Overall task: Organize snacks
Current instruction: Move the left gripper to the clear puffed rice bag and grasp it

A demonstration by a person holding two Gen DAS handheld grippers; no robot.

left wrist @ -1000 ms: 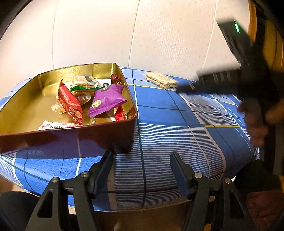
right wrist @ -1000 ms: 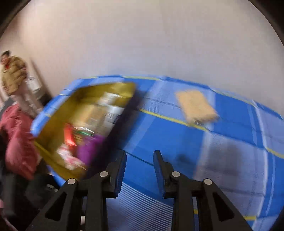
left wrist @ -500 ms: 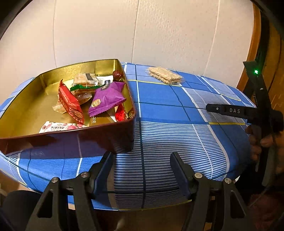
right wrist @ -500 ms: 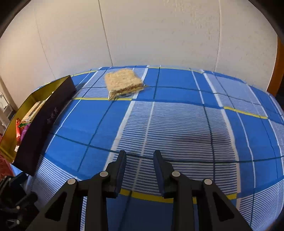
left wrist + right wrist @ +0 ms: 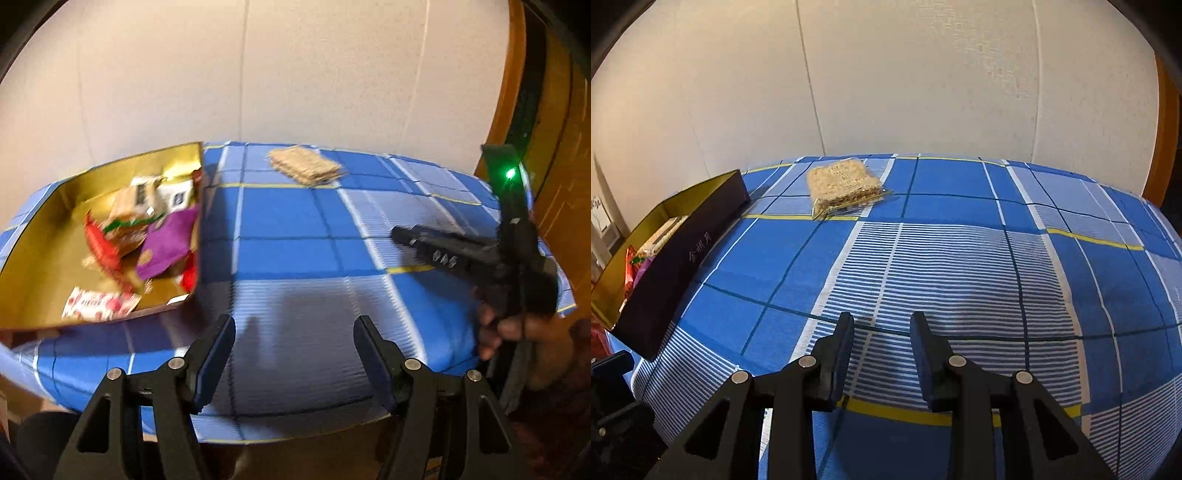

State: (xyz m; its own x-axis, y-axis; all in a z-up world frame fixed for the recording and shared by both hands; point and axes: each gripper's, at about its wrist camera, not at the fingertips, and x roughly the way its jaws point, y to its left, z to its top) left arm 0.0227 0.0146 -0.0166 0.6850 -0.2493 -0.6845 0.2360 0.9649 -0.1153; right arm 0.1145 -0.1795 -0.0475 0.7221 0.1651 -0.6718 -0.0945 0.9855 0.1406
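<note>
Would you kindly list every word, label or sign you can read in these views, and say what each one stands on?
"金秋月", as best it reads: pale characters on the dark outer wall of the snack box.
Lettering on the side of the right gripper: too blurred to read.
Print on the clear rice cracker packet: too faint to read.
Print on the red and white wrapper in the box: too blurred.

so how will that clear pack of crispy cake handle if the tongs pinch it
The pack lies flat on the cloth, so it probably won't roll. Its clear wrapper looks slick and may slip. The puffed grain block inside likely weighs little and could crumble under a hard pinch.
</note>
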